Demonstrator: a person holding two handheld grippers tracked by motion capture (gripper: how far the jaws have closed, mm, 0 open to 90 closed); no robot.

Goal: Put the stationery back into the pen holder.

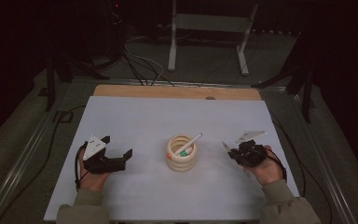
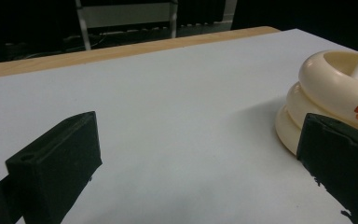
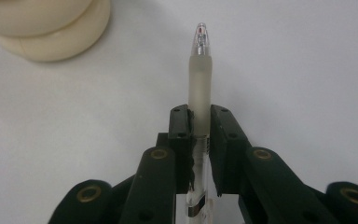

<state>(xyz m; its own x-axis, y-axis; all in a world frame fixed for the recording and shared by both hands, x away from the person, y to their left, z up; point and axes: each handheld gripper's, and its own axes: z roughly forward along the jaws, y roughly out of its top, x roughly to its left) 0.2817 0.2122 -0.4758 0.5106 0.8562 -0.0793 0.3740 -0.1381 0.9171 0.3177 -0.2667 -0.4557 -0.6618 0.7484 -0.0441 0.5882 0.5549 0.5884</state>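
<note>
A cream holder of stacked rings (image 1: pixel 182 156) stands mid-board, and a white pen with a green band (image 1: pixel 189 143) leans inside it. My right gripper (image 1: pixel 233 153), to the right of the holder, is shut on a clear pen (image 3: pixel 200 70) that points out past the jaw tips (image 3: pixel 199 116) toward the board. The holder (image 3: pixel 46 28) sits up and to the left of that pen tip. To the holder's left, my left gripper (image 1: pixel 118 146) rests open on the board with nothing between its jaws (image 2: pixel 196 163). The holder (image 2: pixel 317 98) sits just behind its right jaw.
The white board (image 1: pixel 144 121) lies on a wooden tabletop (image 1: pixel 177 91) whose far edge shows as a strip. Beyond the table are a white stand's legs (image 1: pixel 172 51) and loose cables (image 1: pixel 144 65) on the floor. Sleeved forearms enter from the bottom.
</note>
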